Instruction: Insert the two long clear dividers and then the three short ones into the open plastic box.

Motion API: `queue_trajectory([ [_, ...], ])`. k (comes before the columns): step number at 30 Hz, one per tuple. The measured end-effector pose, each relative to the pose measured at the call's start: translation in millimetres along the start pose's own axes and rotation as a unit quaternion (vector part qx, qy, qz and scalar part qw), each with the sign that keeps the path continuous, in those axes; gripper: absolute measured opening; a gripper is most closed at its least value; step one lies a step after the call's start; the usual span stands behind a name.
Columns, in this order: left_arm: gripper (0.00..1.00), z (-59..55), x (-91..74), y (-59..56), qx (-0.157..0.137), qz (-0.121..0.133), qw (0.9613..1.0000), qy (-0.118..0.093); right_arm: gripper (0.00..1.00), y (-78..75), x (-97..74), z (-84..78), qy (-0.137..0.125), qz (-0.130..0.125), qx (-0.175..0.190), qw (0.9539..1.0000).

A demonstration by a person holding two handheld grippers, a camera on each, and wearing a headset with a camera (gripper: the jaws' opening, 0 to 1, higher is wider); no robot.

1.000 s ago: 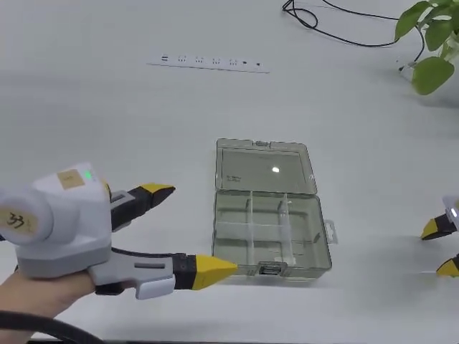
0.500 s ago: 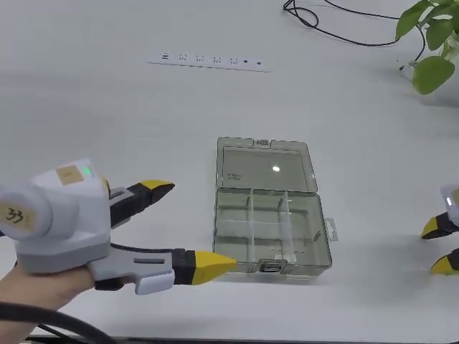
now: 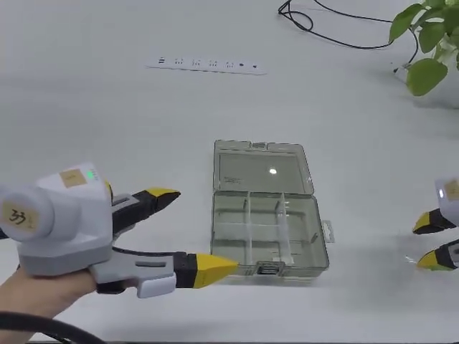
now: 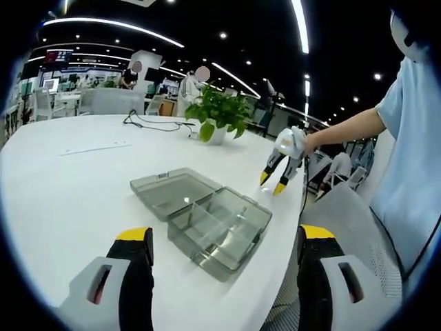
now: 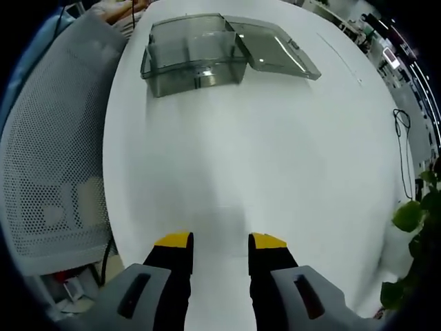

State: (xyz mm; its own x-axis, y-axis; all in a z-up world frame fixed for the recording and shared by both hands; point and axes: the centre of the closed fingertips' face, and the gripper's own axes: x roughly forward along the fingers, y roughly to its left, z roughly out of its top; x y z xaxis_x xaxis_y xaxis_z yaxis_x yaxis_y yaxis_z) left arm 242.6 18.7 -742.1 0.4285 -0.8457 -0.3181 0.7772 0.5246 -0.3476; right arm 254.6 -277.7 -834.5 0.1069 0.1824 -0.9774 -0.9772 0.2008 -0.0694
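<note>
Lying open, the plastic box [image 3: 251, 168] sits beside the left hand-held gripper [image 3: 205, 229].

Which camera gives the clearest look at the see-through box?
The head view: it looks down into the open plastic box, so its dividers show. The left gripper view sees the box low, from one side; the right gripper view sees it far off, near the top.

Brightly, evenly lit from ceiling strips [image 4: 301, 27] above the plastic box [image 3: 267, 236], with one small glare spot on its lid [image 3: 251, 163], only a faint soft shadow at its near edge, and fisheye bending away from it.
</note>
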Motion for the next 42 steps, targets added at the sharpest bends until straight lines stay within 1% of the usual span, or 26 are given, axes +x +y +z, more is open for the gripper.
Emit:
queue_trajectory([
  [2, 0.87, 1.0, 1.4, -0.1, 0.000, -0.003, 1.0000, 0.001, 0.32, -0.7, -3.6, 5.7, -0.007, -0.005, 0.002, 1.0000],
  [4, 0.84, 0.7, 3.1, -0.9, 0.002, -0.007, 0.9999, 0.008, 0.32, -2.4, -9.1, 16.2, -0.018, -0.016, 0.000, 0.9997],
  [5, 0.83, -1.5, 4.0, -2.2, -0.005, -0.011, 0.9997, 0.020, 0.32, -3.5, -11.0, 20.2, -0.021, -0.022, -0.003, 0.9995],
  [8, 0.82, 1.3, 7.7, -4.9, -0.017, -0.024, 0.9994, 0.020, 0.32, -3.6, -16.3, 37.3, -0.039, -0.030, -0.013, 0.9987],
  [9, 0.80, 1.3, 9.3, -6.4, -0.025, -0.029, 0.9990, 0.024, 0.32, -3.6, -17.1, 40.8, -0.041, -0.032, -0.017, 0.9985],
  [10, 0.79, 0.5, 10.2, -6.9, -0.027, -0.031, 0.9987, 0.029, 0.32, -4.1, -17.8, 44.5, -0.043, -0.035, -0.021, 0.9983],
  [11, 0.79, 0.8, 12.3, -7.1, -0.028, -0.032, 0.9986, 0.032, 0.32, -5.4, -18.9, 50.1, -0.047, -0.040, -0.025, 0.9978],
  [13, 0.79, 1.6, 15.2, -6.6, -0.028, -0.031, 0.9985, 0.035, 0.32, -6.2, -21.6, 60.2, -0.055, -0.043, -0.029, 0.9971],
  [16, 0.77, 1.9, 19.8, -4.1, -0.040, -0.031, 0.9978, 0.043, 0.32, -8.8, -25.7, 76.0, -0.072, -0.049, -0.038, 0.9955],
  [17, 0.77, 1.3, 21.2, -3.3, -0.042, -0.031, 0.9976, 0.046, 0.32, -10.3, -23.7, 76.9, -0.075, -0.050, -0.037, 0.9952],
  [20, 0.72, 0.2, 26.0, -0.4, -0.049, -0.029, 0.9969, 0.054, 0.32, -9.0, -27.8, 97.1, -0.091, -0.055, -0.049, 0.9932],
  [21, 0.71, 0.7, 27.6, 0.0, -0.051, -0.030, 0.9969, 0.053, 0.32, -9.1, -25.3, 99.3, -0.095, -0.056, -0.056, 0.9923],
  [22, 0.70, 0.3, 29.9, 0.4, -0.060, -0.030, 0.9961, 0.056, 0.32, -9.0, -27.3, 107.0, -0.099, -0.060, -0.065, 0.9912],
  [23, 0.70, 0.8, 31.7, -0.2, -0.065, -0.032, 0.9958, 0.056, 0.32, -8.4, -28.6, 112.1, -0.100, -0.060, -0.068, 0.9908],
  [25, 0.68, 0.4, 35.9, -1.6, -0.077, -0.038, 0.9943, 0.063, 0.32, -8.6, -31.5, 122.8, -0.105, -0.064, -0.079, 0.9893],
  [28, 0.61, -0.5, 41.8, -6.2, -0.087, -0.049, 0.9922, 0.075, 0.32, -6.8, -36.5, 145.5, -0.114, -0.071, -0.094, 0.9865],
  [30, 0.59, -1.0, 45.9, -8.6, -0.096, -0.053, 0.9906, 0.082, 0.32, -5.2, -38.1, 157.1, -0.118, -0.074, -0.099, 0.9853],
  [31, 0.59, -2.5, 46.8, -9.5, -0.100, -0.054, 0.9897, 0.087, 0.32, -2.1, -39.1, 166.2, -0.123, -0.073, -0.106, 0.9841],
  [32, 0.58, -1.6, 49.5, -8.7, -0.099, -0.053, 0.9901, 0.084, 0.32, -0.9, -39.3, 171.7, -0.125, -0.074, -0.109, 0.9833],
  [34, 0.56, -2.1, 52.3, -8.6, -0.111, -0.052, 0.9887, 0.086, 0.32, 0.5, -38.6, 182.4, -0.129, -0.077, -0.121, 0.9813],
  [37, 0.53, -1.6, 56.0, -11.4, -0.136, -0.057, 0.9851, 0.088, 0.32, 5.0, -37.9, 198.8, -0.136, -0.078, -0.131, 0.9790],
  [38, 0.50, -1.3, 57.0, -11.0, -0.144, -0.057, 0.9838, 0.090, 0.32, 6.7, -36.8, 205.0, -0.139, -0.079, -0.135, 0.9778],
  [39, 0.47, 0.2, 58.3, -10.8, -0.152, -0.058, 0.9828, 0.087, 0.32, 7.9, -35.9, 208.9, -0.140, -0.080, -0.139, 0.9771],
  [40, 0.45, 0.0, 59.3, -10.8, -0.165, -0.057, 0.9806, 0.090, 0.32, 9.3, -34.8, 214.1, -0.141, -0.080, -0.142, 0.9764],
  [42, 0.44, 0.8, 60.6, -10.1, -0.179, -0.056, 0.9783, 0.088, 0.32, 13.7, -34.3, 223.0, -0.147, -0.077, -0.149, 0.9749],
])
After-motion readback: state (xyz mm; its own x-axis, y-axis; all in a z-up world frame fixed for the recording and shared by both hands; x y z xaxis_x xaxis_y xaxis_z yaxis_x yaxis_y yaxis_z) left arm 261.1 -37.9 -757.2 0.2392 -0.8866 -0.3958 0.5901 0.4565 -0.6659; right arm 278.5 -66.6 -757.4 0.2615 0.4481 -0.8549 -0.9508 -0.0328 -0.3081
